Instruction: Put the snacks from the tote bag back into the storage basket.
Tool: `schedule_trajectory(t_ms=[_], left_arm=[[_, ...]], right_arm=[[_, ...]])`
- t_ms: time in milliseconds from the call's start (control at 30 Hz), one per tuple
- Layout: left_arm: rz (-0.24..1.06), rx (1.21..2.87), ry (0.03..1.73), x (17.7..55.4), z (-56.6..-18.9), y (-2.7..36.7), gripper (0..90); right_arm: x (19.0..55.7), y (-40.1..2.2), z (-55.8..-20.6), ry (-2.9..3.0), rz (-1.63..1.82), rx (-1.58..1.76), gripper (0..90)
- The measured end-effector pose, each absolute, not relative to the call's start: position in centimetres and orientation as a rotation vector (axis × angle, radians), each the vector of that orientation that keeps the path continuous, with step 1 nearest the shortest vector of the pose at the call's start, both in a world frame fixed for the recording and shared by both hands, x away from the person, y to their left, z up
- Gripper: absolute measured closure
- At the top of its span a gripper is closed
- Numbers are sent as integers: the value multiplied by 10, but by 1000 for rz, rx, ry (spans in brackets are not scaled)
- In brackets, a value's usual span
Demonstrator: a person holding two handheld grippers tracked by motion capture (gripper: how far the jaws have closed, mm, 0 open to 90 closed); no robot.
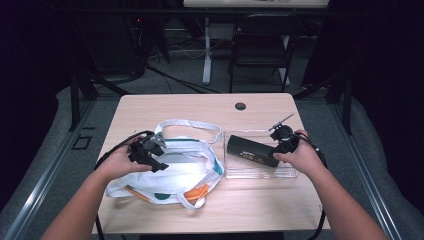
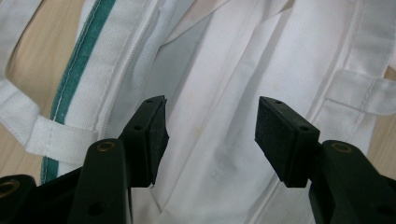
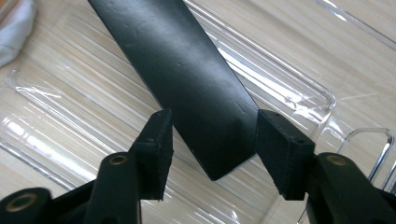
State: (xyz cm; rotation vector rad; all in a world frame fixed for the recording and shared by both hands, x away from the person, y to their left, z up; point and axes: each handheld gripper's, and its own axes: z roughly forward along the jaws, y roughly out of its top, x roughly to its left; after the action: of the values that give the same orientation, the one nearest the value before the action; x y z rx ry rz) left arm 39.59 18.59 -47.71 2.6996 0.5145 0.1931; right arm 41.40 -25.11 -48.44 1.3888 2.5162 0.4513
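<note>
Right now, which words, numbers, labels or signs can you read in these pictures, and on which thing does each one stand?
No text can be read for certain.
Black box in the clear plastic tray: a small white mark and orange marks on its side in the high view, too small and blurred to read.
White cloth bag: green trim and orange and teal patches, no readable print; a faint grey mark on the fabric in the left gripper view is illegible.

A white cloth bag with green trim and orange patches, a black box, a clear tray.
</note>
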Motion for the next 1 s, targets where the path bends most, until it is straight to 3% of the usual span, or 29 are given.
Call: schedule_trajectory(t_ms=[400, 1000], left_arm=[[178, 2708, 491, 393, -479, 183, 431], [183, 2727, 554, 392, -490, 188, 436]], right_arm=[[410, -261, -491, 2520, 422, 1435, 388], [415, -270, -506, 2552, 435, 1516, 399]])
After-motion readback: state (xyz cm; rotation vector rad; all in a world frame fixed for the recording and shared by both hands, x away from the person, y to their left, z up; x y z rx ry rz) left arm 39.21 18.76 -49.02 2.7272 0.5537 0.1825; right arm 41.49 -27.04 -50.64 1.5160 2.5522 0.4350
